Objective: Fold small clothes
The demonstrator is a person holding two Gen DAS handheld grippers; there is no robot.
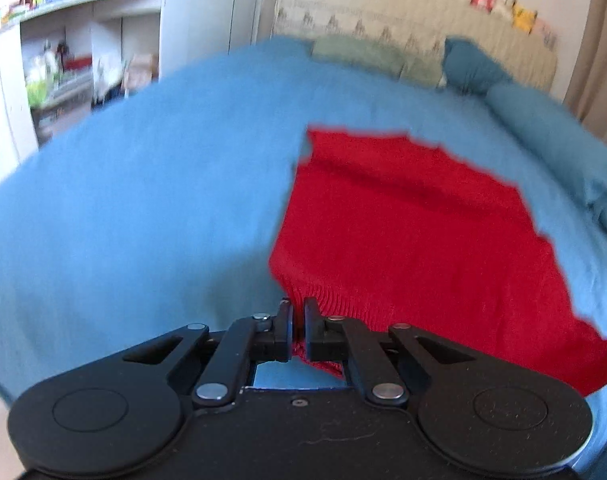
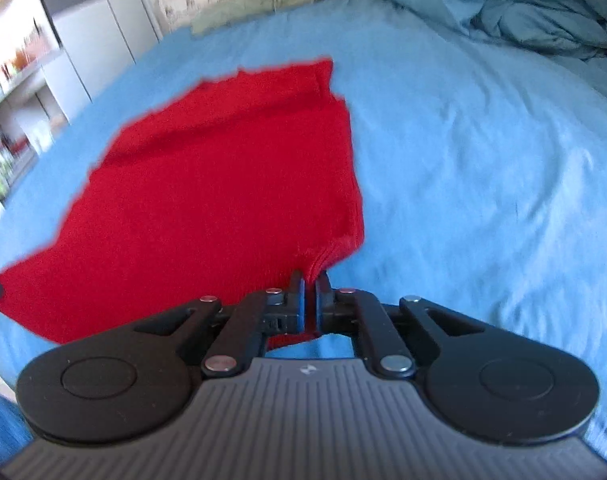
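Note:
A red knitted garment (image 1: 403,232) lies spread on a blue bedsheet (image 1: 123,208). My left gripper (image 1: 298,308) is shut on the ribbed hem at the garment's near left corner, and red cloth shows between its black fingers (image 1: 284,320). In the right wrist view the same red garment (image 2: 223,184) stretches away to the left. There my right gripper (image 2: 310,280) is shut on the ribbed near right corner, which bunches up between the pads. Both held corners are lifted off the sheet. The far edge of the garment still rests on the bed.
Blue and green pillows (image 1: 471,64) lie at the head of the bed against a pale headboard (image 1: 383,12). A crumpled blue duvet (image 2: 523,12) sits at the far right. White shelves (image 1: 75,52) with small items stand to the left of the bed.

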